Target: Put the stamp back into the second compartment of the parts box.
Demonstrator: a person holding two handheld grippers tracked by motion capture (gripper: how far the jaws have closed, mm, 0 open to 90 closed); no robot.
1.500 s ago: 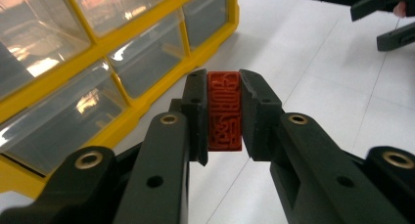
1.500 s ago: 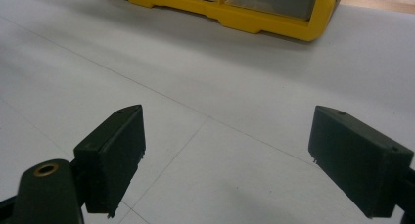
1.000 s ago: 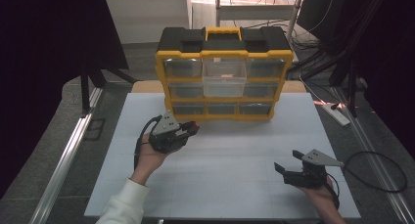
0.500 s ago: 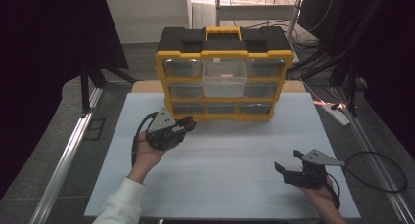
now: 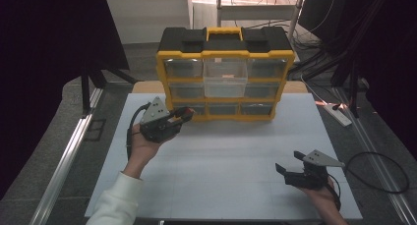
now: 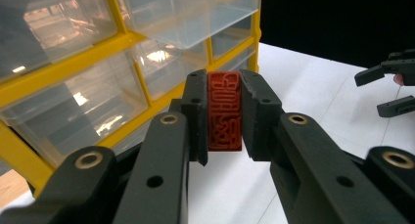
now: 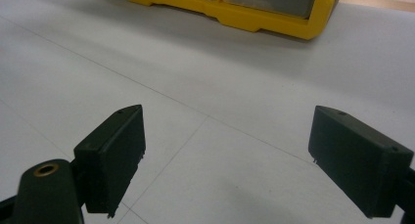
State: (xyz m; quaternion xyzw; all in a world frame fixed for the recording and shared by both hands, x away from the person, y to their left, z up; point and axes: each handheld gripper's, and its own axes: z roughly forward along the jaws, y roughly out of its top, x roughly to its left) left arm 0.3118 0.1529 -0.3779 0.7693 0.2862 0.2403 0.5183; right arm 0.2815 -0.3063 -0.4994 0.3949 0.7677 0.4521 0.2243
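Two claws show in the high view: your left claw is raised in your left hand, just in front of the bottom-left drawers of the yellow drawer organizer, and it holds a small red block at its tip. Your right claw sits low over the white tabletop near its front right corner, well apart from the organizer, with its jaws spread and nothing between them. The middle top drawer of the organizer stands pulled out toward you.

Along the left gripper view, your left claw is clamped narrow on the red block, both pads pressed flat against its sides; the block's face carries raised carved patterning. Clear drawers in yellow framing sit close behind it, and your right claw shows farther off at the right edge.

Along the right gripper view, your right claw stands wide, bare tabletop between its pads, the organizer's yellow base beyond.
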